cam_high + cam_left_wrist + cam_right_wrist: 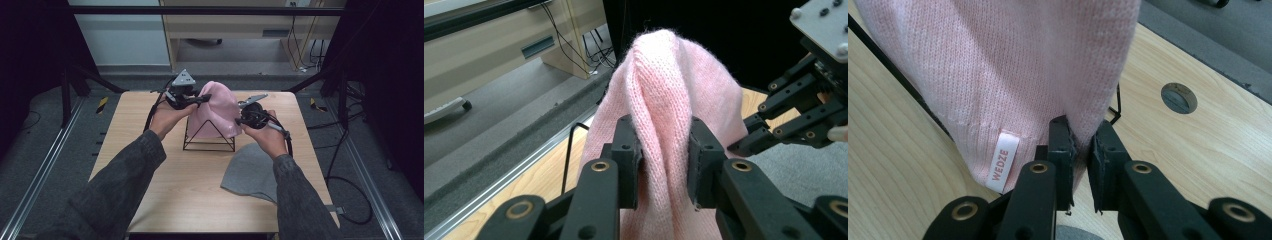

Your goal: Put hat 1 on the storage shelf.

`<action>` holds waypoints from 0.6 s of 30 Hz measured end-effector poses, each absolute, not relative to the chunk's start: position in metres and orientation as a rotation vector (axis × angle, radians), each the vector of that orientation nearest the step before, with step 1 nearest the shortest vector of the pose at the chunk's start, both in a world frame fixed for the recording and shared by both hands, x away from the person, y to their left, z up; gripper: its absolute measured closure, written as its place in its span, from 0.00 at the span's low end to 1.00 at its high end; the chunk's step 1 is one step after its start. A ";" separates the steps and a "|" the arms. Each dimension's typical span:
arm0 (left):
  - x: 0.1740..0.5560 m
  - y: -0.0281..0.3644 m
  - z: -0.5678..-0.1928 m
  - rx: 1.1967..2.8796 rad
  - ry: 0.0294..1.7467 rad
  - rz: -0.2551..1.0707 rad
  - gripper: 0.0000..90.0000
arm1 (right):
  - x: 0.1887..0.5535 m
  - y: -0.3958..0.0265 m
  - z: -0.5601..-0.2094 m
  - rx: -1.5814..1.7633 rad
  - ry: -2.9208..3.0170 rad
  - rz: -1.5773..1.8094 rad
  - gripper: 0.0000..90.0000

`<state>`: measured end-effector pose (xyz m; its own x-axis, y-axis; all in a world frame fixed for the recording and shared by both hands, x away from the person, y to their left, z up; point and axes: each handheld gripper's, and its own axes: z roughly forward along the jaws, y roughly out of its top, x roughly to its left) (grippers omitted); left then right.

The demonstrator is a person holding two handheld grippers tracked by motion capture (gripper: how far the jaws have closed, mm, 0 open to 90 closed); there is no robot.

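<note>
A pink knitted beanie (217, 107) is draped over a black wire pyramid stand (208, 141) in the middle of the table. My left gripper (196, 100) pinches a fold of the pink beanie (669, 95) on its left side, jaws shut on the knit (665, 165). My right gripper (243, 117) is shut on the lower hem of the beanie (1008, 70) at its right side, next to a white label (1003, 161) reading WEDZE. The right gripper (769, 135) also appears in the left gripper view, at the beanie's far side.
A grey beanie (252, 172) lies flat on the wooden table (165, 190) at the front right, beside the person's right forearm. A round cable hole (1178, 97) sits in the tabletop. Cables trail off the table's right side. A desk stands behind.
</note>
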<state>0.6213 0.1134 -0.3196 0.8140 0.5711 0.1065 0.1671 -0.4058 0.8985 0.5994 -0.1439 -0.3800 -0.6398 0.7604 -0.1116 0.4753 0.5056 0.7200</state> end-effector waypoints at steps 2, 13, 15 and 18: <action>0.622 0.114 -0.322 1.975 0.555 0.490 0.78 | 0.599 -0.143 -0.383 1.018 2.335 0.924 0.90; 0.618 0.107 -0.323 1.992 0.535 0.535 0.80 | 0.600 -0.147 -0.392 1.052 2.327 0.914 0.90; 0.619 0.109 -0.317 1.979 0.540 0.543 0.81 | 0.600 -0.148 -0.389 1.058 2.303 0.938 0.91; 0.623 0.113 -0.312 1.982 0.538 0.573 0.83 | 0.599 -0.147 -0.383 1.051 2.278 0.964 0.92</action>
<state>0.6227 0.1134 -0.3119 0.7920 0.5867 0.1691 0.1319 -0.4349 0.8908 0.5988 -0.1470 -0.3829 -0.6087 0.7864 -0.1053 0.4718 0.4655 0.7488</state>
